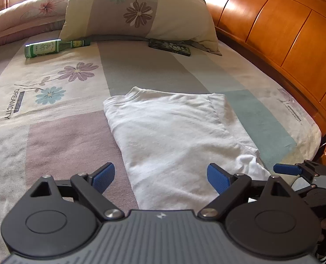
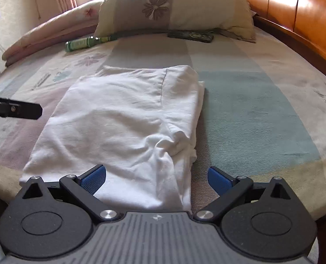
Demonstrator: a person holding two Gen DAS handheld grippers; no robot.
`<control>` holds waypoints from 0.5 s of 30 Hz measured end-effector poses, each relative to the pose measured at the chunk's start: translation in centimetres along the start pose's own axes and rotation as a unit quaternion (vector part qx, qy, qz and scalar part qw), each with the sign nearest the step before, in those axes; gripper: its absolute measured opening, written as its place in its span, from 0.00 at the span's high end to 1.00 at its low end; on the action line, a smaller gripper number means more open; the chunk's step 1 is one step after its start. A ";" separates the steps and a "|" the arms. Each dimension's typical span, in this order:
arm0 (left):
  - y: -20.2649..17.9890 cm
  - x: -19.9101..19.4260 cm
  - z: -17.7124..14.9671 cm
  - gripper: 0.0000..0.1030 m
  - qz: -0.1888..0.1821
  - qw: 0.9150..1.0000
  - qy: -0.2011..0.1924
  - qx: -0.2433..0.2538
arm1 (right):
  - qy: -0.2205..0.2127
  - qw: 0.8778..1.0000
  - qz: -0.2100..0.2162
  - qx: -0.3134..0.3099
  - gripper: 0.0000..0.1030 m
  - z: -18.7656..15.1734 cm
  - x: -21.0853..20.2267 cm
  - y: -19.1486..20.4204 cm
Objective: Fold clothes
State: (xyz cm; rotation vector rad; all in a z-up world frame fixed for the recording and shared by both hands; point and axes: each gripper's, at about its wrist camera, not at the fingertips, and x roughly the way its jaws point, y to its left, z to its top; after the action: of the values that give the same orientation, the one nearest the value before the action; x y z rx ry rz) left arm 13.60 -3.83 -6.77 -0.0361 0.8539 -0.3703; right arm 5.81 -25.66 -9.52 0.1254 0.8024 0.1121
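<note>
Blue pads (image 2: 94,178) of the right claw (image 2: 156,179) are standing wide apart, hovering over the near hem of a white shirt (image 2: 123,123) and gripping nothing, the cloth lying slack beneath them rather than pinched. Just beside it, the left claw (image 1: 160,179) is spreading equally wide, also empty, over the same hem, with its left pad over bare bedsheet (image 1: 53,140). Straight ahead of both claws, the shirt is lying on the bed as a partly folded strip, its long axis running directly away from the fingers toward the pillow (image 1: 141,11), collar end farthest off. In the right wrist view a bunched ridge of fabric is rising just ahead of the fingers toward the shirt's right edge, with bare sheet just beyond the right pad. Judging from the layout, the next fold is likely calling for both claws to close on the near hem and carry it forward along that axis toward the collar; the right claw looks nearer the rumpled corner, the left nearer the smoother edge. Well beyond the shirt, a green bottle (image 1: 50,48) and a dark patterned case (image 1: 169,47) are resting by the pillow, clear of the cloth
</note>
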 end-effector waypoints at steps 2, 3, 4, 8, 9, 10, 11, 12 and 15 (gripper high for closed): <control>0.2 0.2 0.3 0.12 0.001 1.000 -0.002 -0.007 | -0.028 0.999 0.035 0.010 0.01 0.6 -1.1 0.0; 0.2 0.3 0.4 0.12 0.003 1.000 -0.003 -0.010 | -0.039 0.998 0.055 0.008 0.00 1.1 -1.4 0.3; 0.2 0.3 0.6 0.12 0.004 1.000 -0.003 -0.012 | -0.045 0.996 0.080 0.005 0.00 1.5 -1.2 0.7; 0.3 0.3 0.5 0.12 0.008 1.000 0.000 -0.007 | -0.023 0.992 0.125 0.016 0.00 2.1 1.3 1.6; 0.4 0.2 0.5 0.12 0.010 1.000 0.001 -0.006 | -0.010 0.993 0.117 0.022 0.00 1.9 2.2 1.6; 0.5 0.2 0.4 0.12 0.014 1.000 0.002 -0.007 | 0.002 0.994 0.107 0.028 0.00 1.7 2.9 1.5; 0.8 0.2 0.4 0.12 0.016 1.000 0.003 -0.010 | 0.009 0.996 0.079 0.031 0.01 1.2 3.2 1.0; 1.0 0.3 0.4 0.12 0.015 1.000 0.004 -0.015 | 0.008 0.996 0.084 0.033 0.06 0.7 2.7 0.4; 1.7 0.6 0.5 0.12 0.012 0.999 0.007 -0.029 | 0.003 0.995 0.091 0.040 0.04 -0.2 1.1 -0.5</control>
State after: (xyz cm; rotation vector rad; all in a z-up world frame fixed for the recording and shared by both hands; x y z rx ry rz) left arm 14.89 -2.52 -7.15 -0.0765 0.8781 -0.3229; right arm 6.45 -25.95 -10.54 0.2742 0.8004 0.2530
